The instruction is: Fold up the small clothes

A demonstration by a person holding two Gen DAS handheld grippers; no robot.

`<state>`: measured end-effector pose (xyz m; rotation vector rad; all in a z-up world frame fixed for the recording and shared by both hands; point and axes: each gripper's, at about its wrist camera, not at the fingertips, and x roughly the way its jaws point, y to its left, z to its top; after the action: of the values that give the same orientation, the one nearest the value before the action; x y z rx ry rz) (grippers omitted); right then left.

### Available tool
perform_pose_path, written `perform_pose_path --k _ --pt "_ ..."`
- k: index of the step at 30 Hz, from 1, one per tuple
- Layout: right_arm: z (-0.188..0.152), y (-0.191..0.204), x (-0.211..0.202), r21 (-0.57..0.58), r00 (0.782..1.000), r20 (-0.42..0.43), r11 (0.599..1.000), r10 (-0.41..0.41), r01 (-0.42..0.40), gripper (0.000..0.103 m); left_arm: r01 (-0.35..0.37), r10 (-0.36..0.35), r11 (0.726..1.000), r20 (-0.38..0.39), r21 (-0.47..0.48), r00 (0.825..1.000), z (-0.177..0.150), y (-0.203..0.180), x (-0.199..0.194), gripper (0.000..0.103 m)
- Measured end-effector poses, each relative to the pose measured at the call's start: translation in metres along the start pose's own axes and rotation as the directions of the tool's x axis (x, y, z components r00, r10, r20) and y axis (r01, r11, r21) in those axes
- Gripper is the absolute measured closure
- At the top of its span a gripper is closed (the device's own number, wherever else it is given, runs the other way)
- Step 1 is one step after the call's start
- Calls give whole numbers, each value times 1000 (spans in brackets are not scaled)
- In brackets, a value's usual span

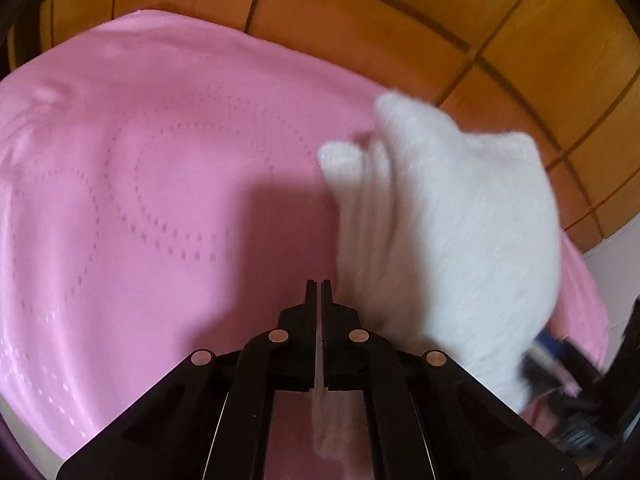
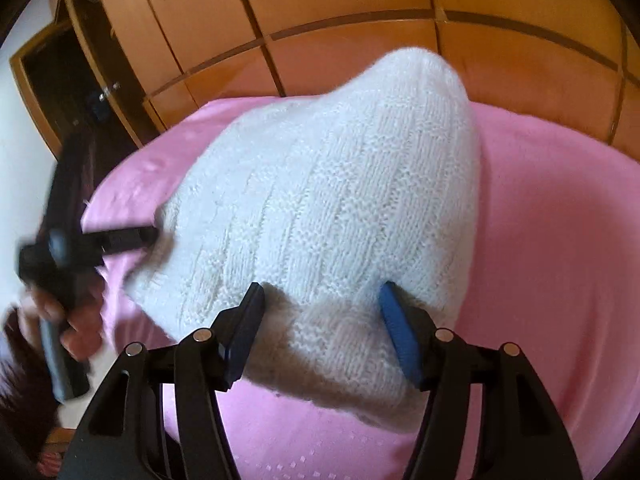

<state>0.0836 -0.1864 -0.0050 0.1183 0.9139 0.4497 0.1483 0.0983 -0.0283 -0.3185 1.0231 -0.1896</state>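
Two hand-held grippers work one white knitted garment (image 2: 328, 208) lying on the pink bedspread (image 2: 560, 220). The left hand-held gripper (image 1: 319, 286) is clamped fully together at the garment's left edge, a sliver of white knit pinched between its fingers. The right hand-held gripper (image 2: 320, 332) stands partly open, blue pads (image 2: 400, 336) straddling the near end.

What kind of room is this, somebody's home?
Probably a bedroom at home: a pink bedspread covers a soft surface, wooden wardrobe doors stand behind it, and a white knitted garment lies on top.
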Motion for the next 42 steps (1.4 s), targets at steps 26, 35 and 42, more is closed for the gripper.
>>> perform_pose_path --k 26,35,42 --pt "97 -43 -29 39 994 77 997 -75 72 38 -107 12 947 303 301 953 2 -93 -57 58" --pt "109 -42 7 9 997 -7 997 -74 74 38 -99 23 950 252 295 967 2 -87 -37 58" --pt "105 -27 53 -51 991 -49 992 -122 120 29 -110 79 978 174 178 982 -3 -55 -3 45"
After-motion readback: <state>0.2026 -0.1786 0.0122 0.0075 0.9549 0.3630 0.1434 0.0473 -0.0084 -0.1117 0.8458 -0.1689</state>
